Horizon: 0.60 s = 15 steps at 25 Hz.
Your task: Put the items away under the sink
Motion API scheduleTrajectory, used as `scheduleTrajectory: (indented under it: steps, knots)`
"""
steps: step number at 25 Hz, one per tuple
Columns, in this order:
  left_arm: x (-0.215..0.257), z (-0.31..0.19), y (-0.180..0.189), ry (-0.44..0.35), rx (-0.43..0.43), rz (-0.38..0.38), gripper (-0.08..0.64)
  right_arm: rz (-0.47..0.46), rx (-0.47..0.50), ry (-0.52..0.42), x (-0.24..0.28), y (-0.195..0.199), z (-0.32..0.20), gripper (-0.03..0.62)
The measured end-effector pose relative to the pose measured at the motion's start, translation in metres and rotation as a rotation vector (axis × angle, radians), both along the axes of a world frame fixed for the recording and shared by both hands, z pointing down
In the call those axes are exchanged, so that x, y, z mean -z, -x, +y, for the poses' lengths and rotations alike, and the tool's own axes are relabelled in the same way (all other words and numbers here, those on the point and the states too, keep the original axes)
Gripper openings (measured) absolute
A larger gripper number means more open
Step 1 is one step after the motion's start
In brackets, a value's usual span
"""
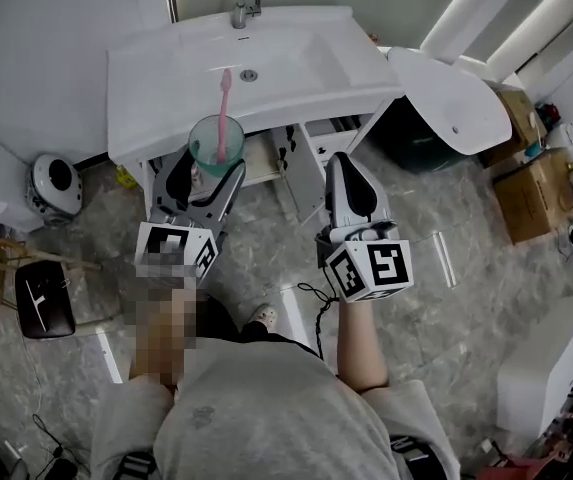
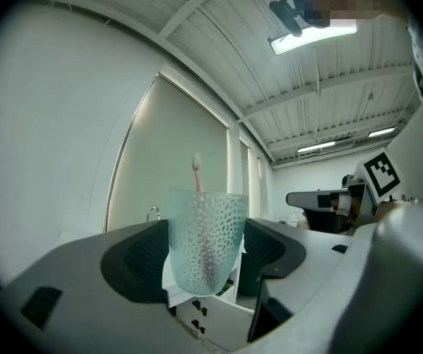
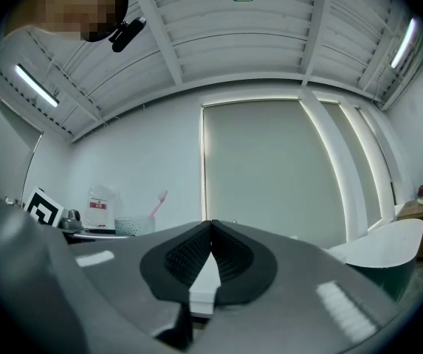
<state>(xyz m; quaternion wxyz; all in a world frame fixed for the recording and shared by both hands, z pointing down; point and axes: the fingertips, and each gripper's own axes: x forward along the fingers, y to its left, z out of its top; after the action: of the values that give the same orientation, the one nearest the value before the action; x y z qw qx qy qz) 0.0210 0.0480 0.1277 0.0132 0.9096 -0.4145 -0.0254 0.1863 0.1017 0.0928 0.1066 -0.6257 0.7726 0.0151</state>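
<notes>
Left claw (image 1: 214, 161) clamped on teal dimpled cup (image 1: 216, 140), jaws pressing both sides, cup upright. Pink toothbrush (image 1: 224, 103) stands in cup, bristle end up. Right claw (image 1: 340, 163) near left claw, on its right, jaws pressed together, nothing between them. White sink (image 1: 166, 78) just ahead of both claws, faucet (image 1: 247, 2) at its far edge. Cabinet (image 1: 316, 138) under sink sits between claws, just past their tips. Marbled floor (image 1: 446, 298) below both claws.

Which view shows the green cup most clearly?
The left gripper view: the cup stands large at centre, held by the left gripper. The head view shows it smaller, from above. The right gripper view shows only its top, small, at the left.
</notes>
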Motion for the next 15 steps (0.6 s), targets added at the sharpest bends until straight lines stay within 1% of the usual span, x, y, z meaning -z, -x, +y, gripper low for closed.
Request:
scheduleTrajectory:
  steps: [5,10,15]
  knots:
    - [-0.018,-0.004,-0.014,0.020,0.012,-0.018,0.324,-0.030,0.016,0.022,-0.018,-0.015,-0.011,0.009]
    - [-0.032,-0.029,-0.030,0.024,0.015,-0.019,0.324,-0.049,0.021,0.043,-0.031,-0.028,-0.037,0.009]
    - [-0.043,-0.057,-0.048,0.030,-0.006,-0.023,0.324,-0.051,0.018,0.062,-0.037,-0.039,-0.068,0.009]
